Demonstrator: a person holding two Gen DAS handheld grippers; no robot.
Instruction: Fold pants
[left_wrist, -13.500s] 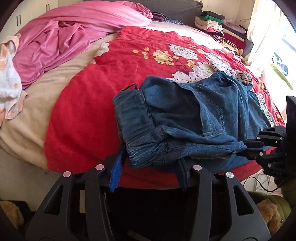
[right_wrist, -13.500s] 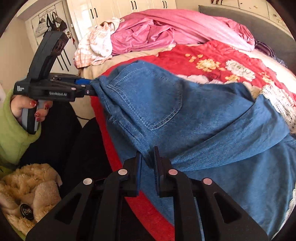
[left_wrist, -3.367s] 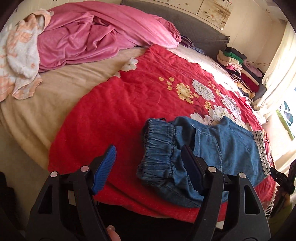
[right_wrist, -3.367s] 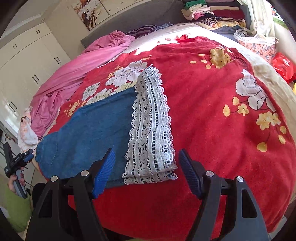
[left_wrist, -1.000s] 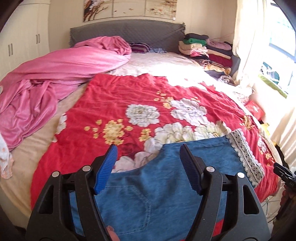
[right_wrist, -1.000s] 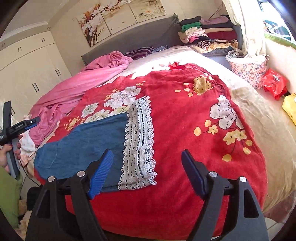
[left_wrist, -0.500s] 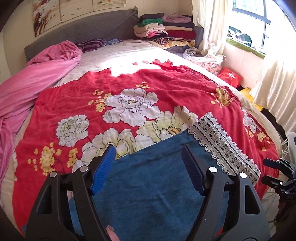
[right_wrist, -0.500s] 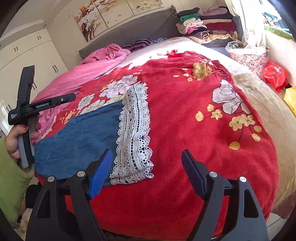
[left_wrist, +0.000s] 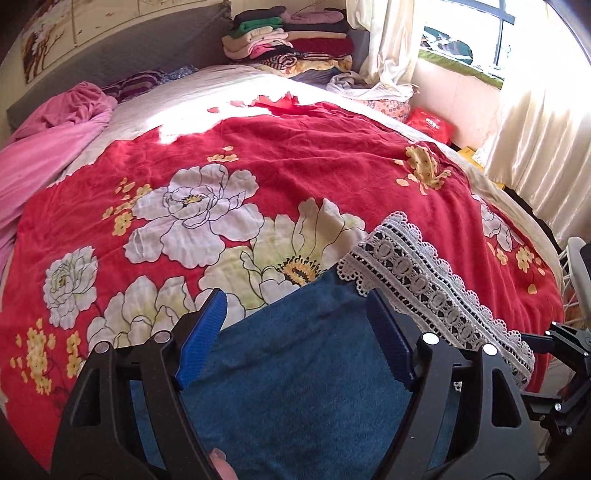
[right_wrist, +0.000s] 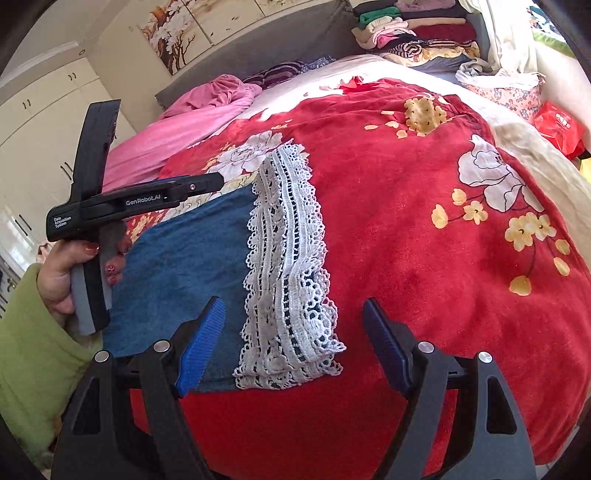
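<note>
The blue denim pants (left_wrist: 295, 373) lie flat on the red floral blanket (left_wrist: 295, 155), with a white lace hem (left_wrist: 424, 291) at their right end. My left gripper (left_wrist: 295, 336) is open and empty, hovering over the denim close to the lace. In the right wrist view the pants (right_wrist: 188, 254) and lace hem (right_wrist: 291, 266) lie at the blanket's near edge. My right gripper (right_wrist: 293, 343) is open and empty, its jaws either side of the lace's near corner. The left gripper (right_wrist: 218, 181) also shows there, held in a hand above the denim.
A pink quilt (left_wrist: 48, 147) is bunched at the bed's left. A pile of folded clothes (left_wrist: 291, 40) sits at the head of the bed by the curtain (left_wrist: 535, 122). A red bag (right_wrist: 561, 125) lies beside the bed on the right.
My left gripper has moved right along the pants toward the lace hem. The right gripper has edged closer to the hem's near corner. Both stay open.
</note>
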